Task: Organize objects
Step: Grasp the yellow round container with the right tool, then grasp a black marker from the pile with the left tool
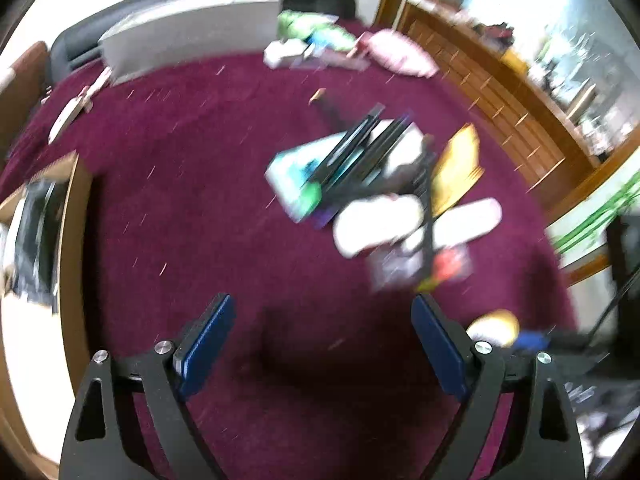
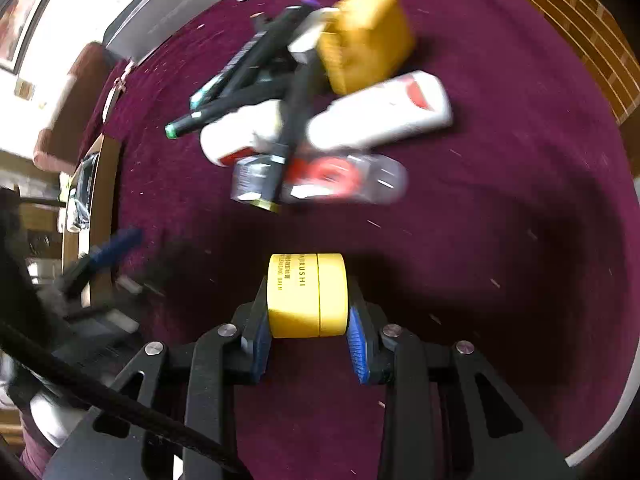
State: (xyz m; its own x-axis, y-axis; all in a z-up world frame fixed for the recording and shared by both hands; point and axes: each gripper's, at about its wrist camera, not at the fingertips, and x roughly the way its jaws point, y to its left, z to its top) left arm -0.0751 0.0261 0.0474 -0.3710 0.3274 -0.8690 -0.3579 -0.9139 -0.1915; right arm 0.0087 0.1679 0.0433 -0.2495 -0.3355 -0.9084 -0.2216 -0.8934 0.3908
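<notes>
Both grippers hang over a maroon cloth (image 2: 500,208). Right gripper (image 2: 308,336) pinches a yellow jar (image 2: 306,294) of cleansing balm on its side, the blue pads pressing its two flat ends. Left gripper (image 1: 322,344) stands spread wide with nothing but cloth between its blue pads (image 1: 206,344).

Beyond the jar lies a loose heap: two white bottles (image 2: 380,114) with red labels, black markers (image 2: 256,60) crossing them, a yellow box (image 2: 368,36) behind, and a clear plastic container (image 2: 344,180) with a red patch nearest the jar. All of it is blurred. At the far side a grey box (image 1: 192,28) sits on the cloth's edge.
</notes>
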